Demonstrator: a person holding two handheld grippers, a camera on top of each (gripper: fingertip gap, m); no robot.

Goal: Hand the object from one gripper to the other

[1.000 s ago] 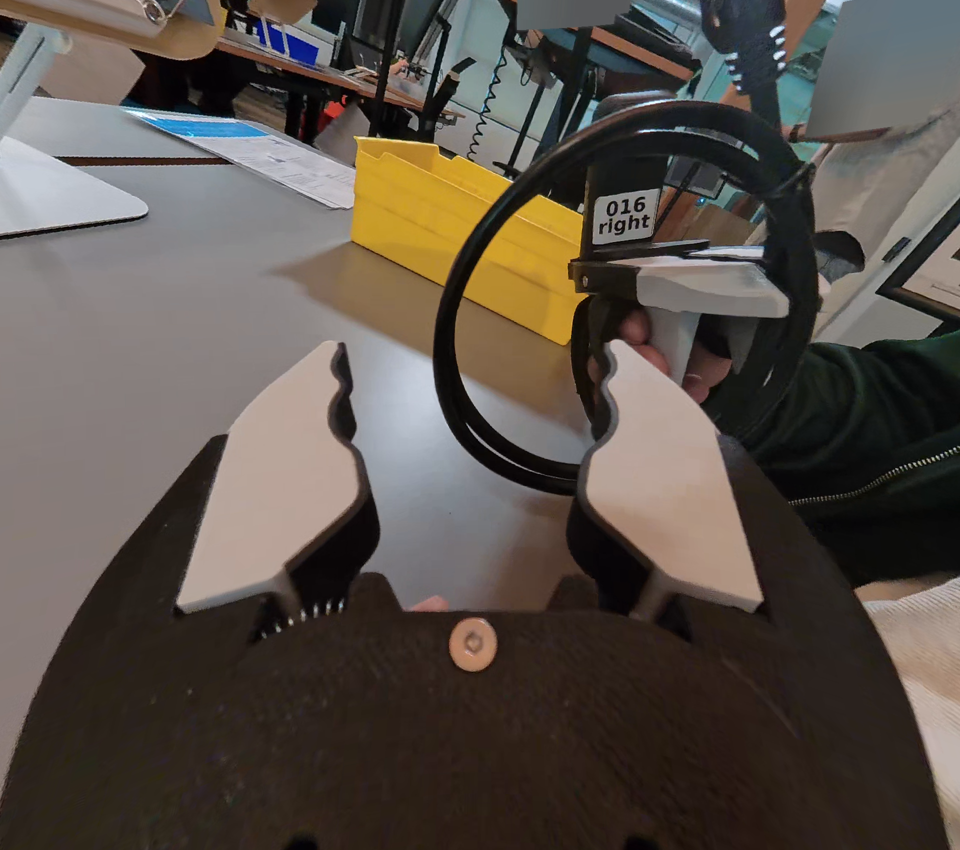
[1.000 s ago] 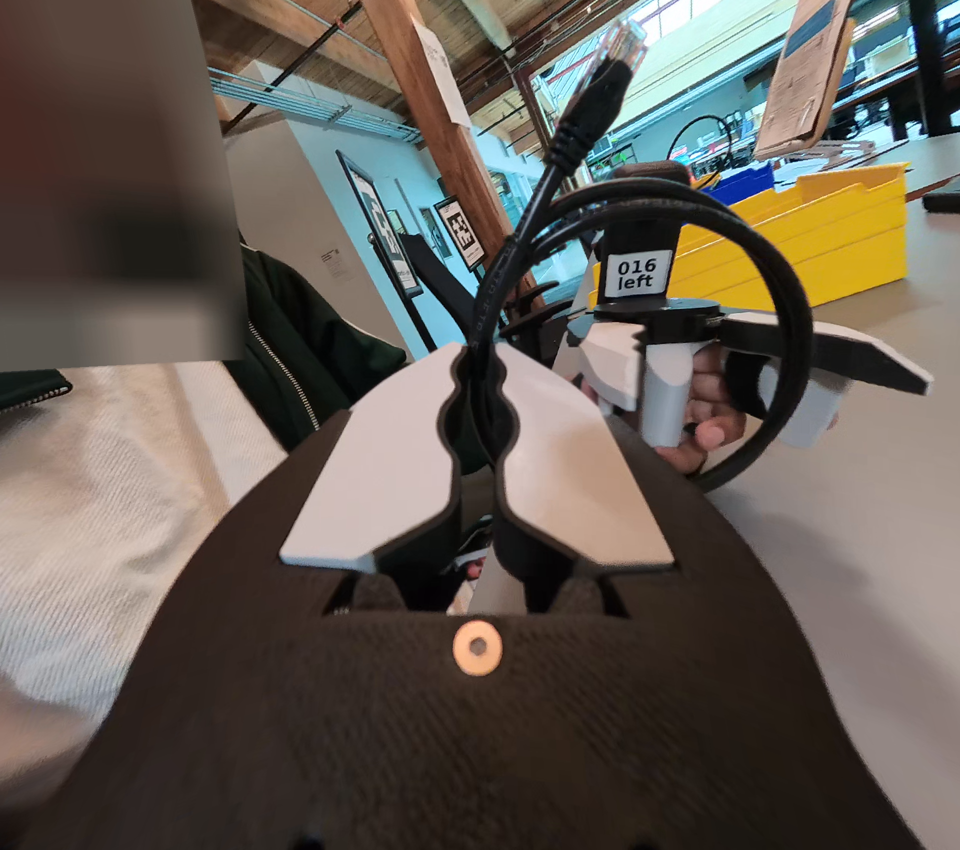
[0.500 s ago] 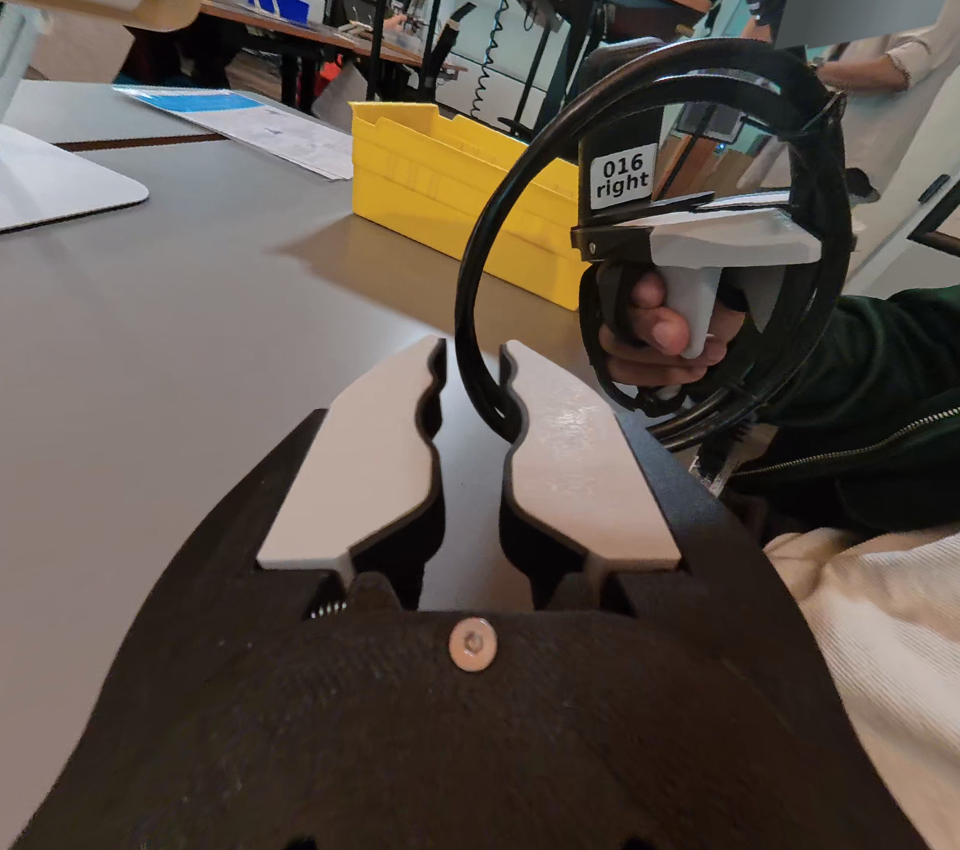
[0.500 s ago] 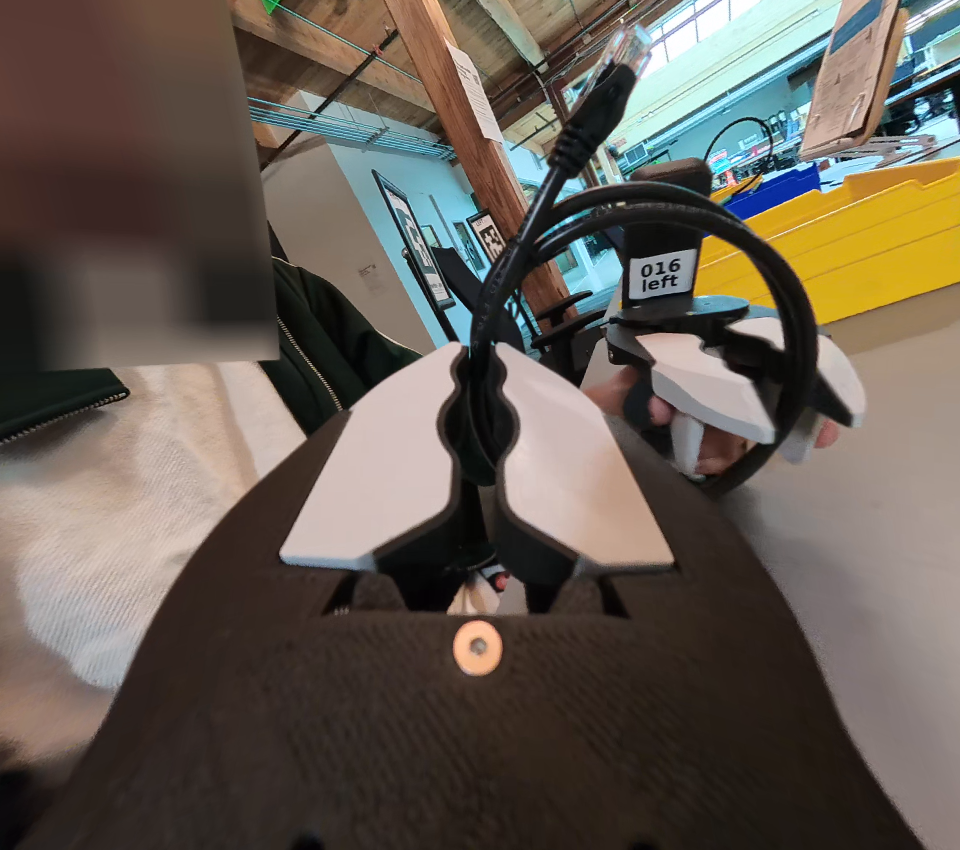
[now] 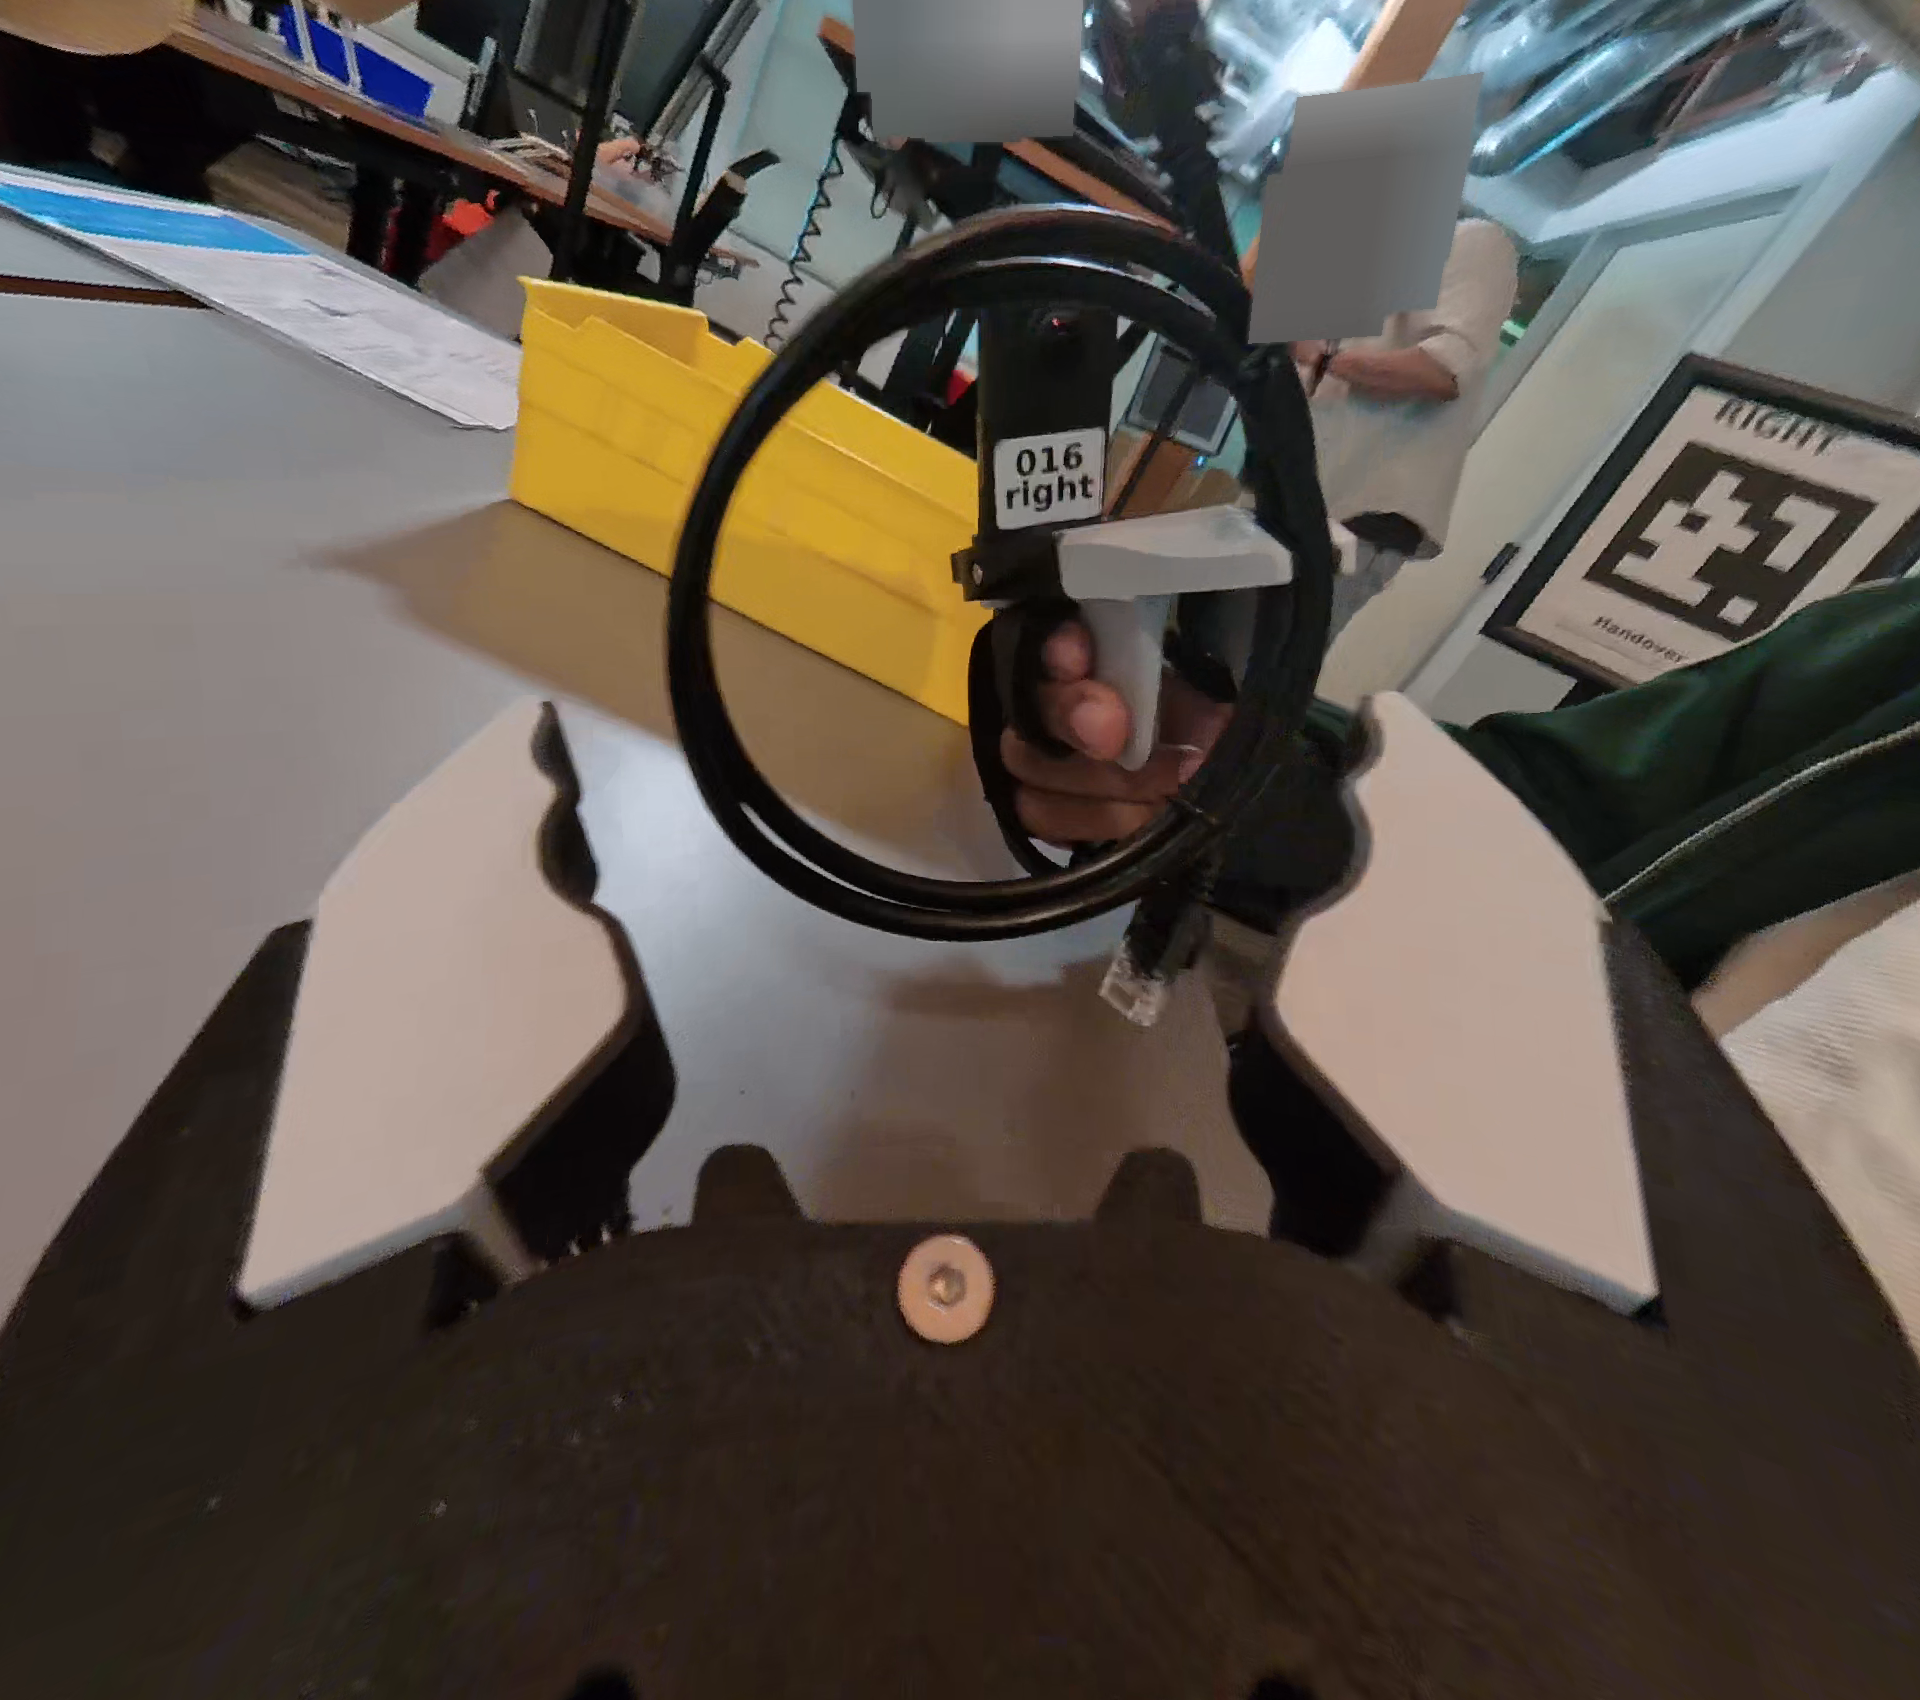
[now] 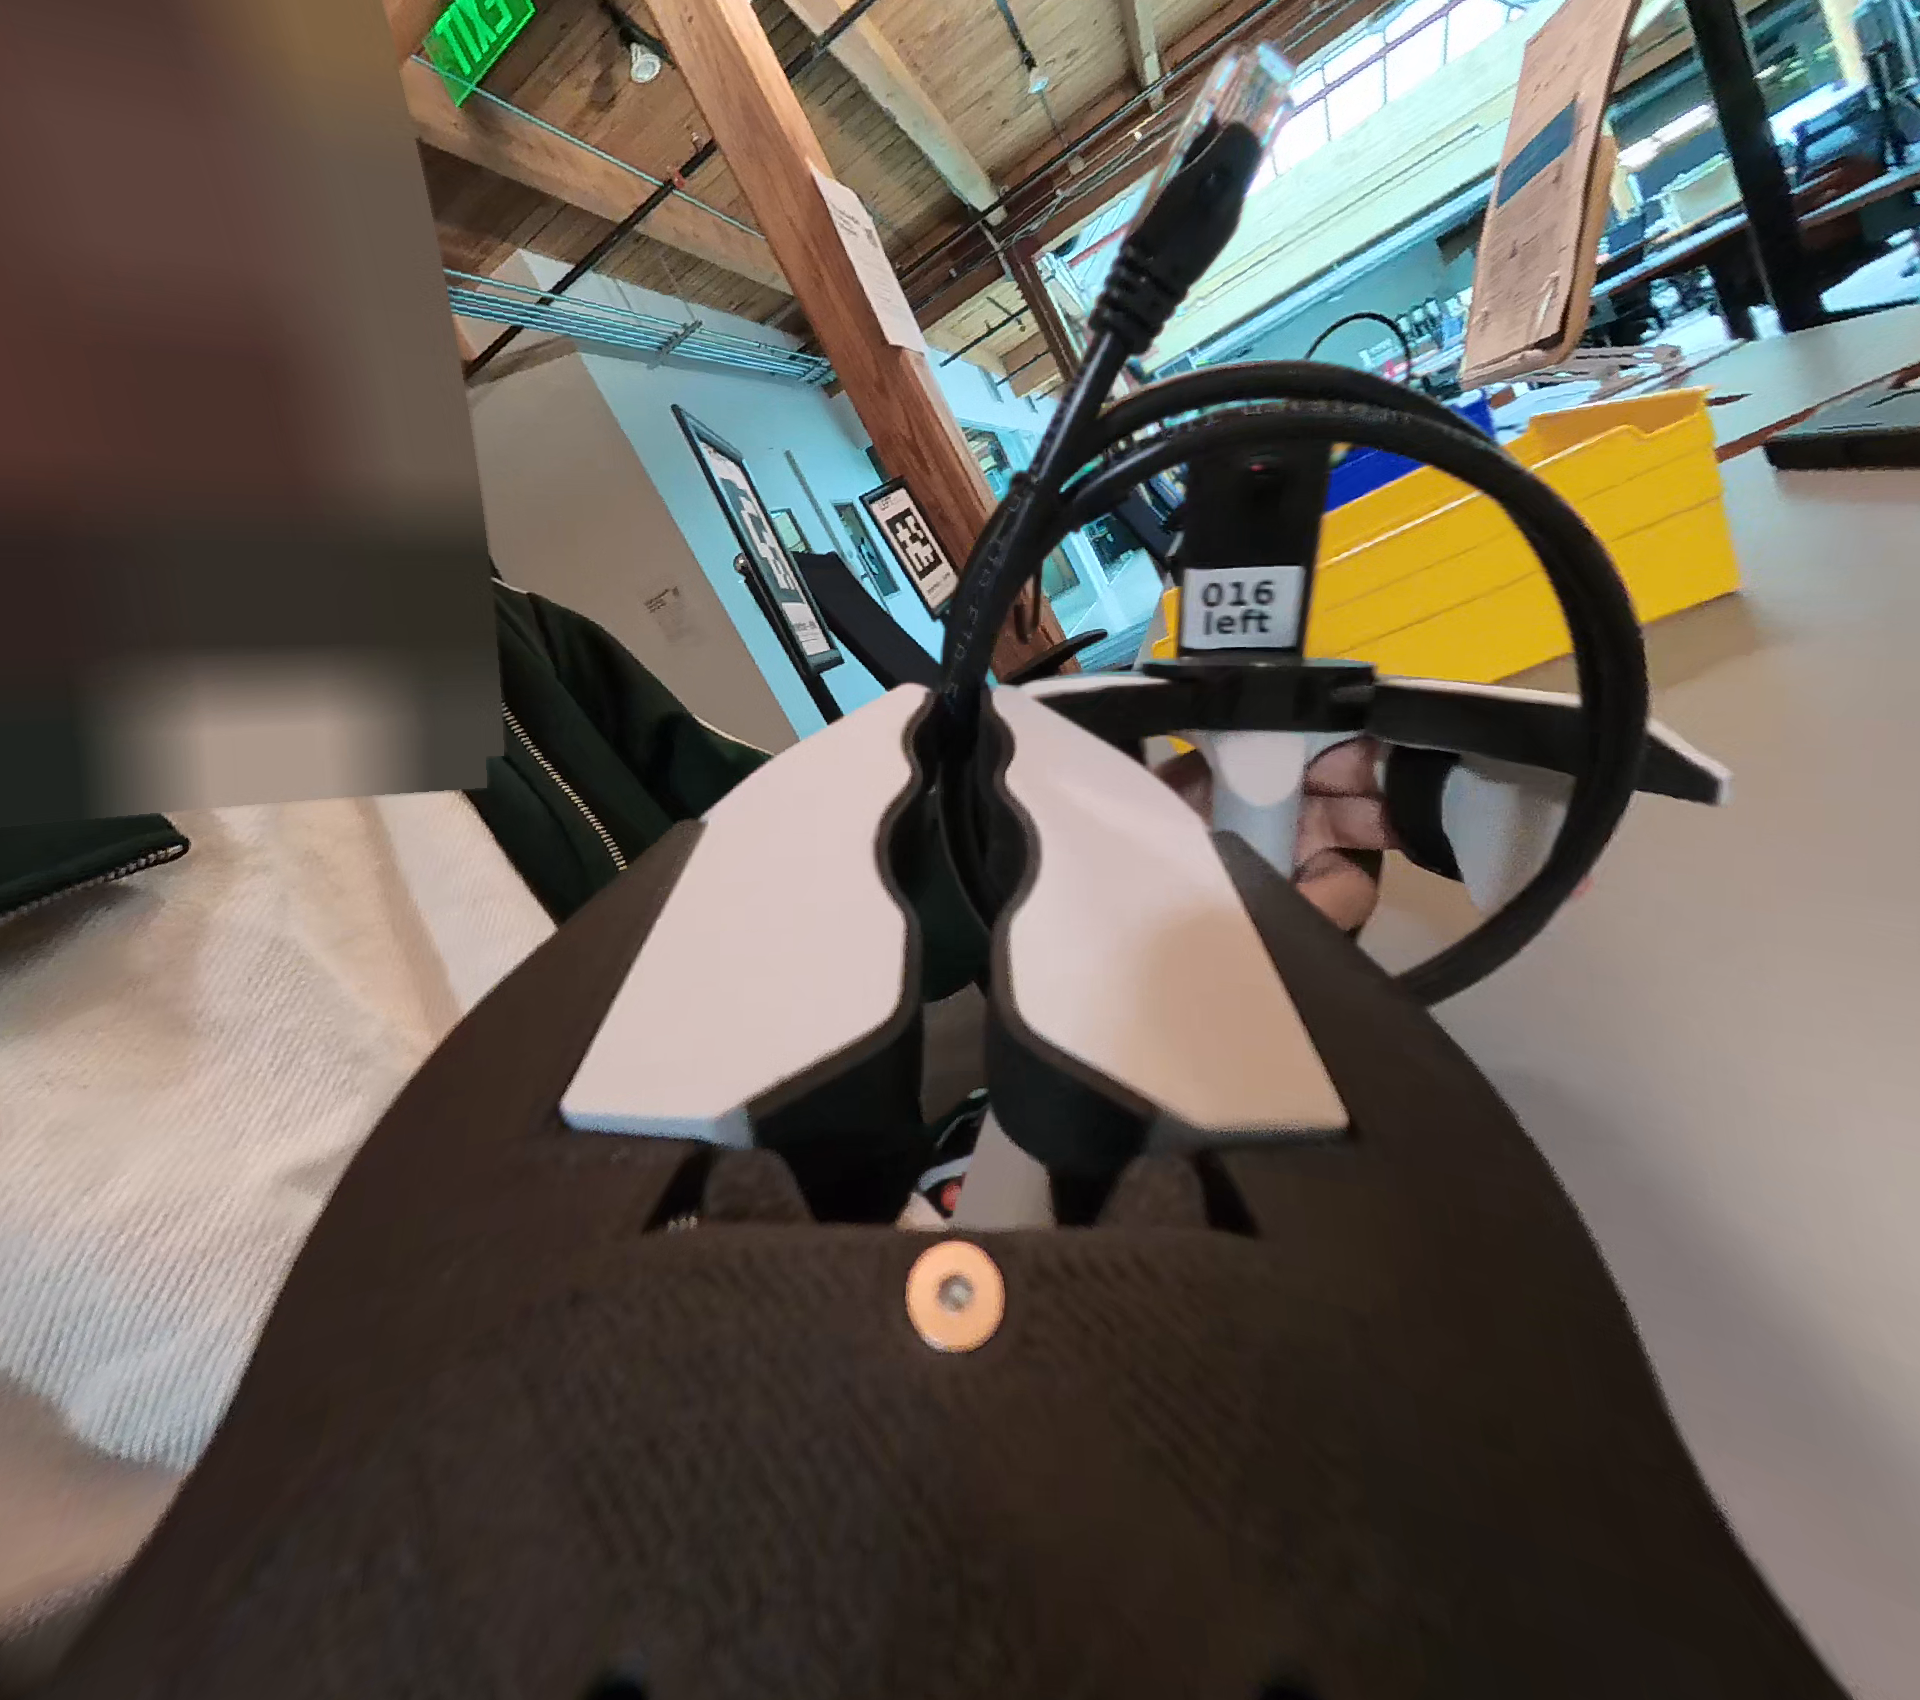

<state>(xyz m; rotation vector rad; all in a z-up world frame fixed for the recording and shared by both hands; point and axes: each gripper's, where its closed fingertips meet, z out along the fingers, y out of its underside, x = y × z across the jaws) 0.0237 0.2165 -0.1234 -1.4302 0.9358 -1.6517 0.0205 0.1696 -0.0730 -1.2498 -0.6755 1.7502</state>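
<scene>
The right gripper [image 6: 961, 715] clamps a black cable [image 6: 1600, 611] coiled in a ring with clear plugs; the left gripper's [image 5: 951, 746] jaws gape wide

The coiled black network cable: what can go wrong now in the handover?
The coiled black network cable is clamped only by the right hand-held gripper. The left hand-held gripper is wide open, so it may close on air. The loose clear plug could snag a finger.
</scene>
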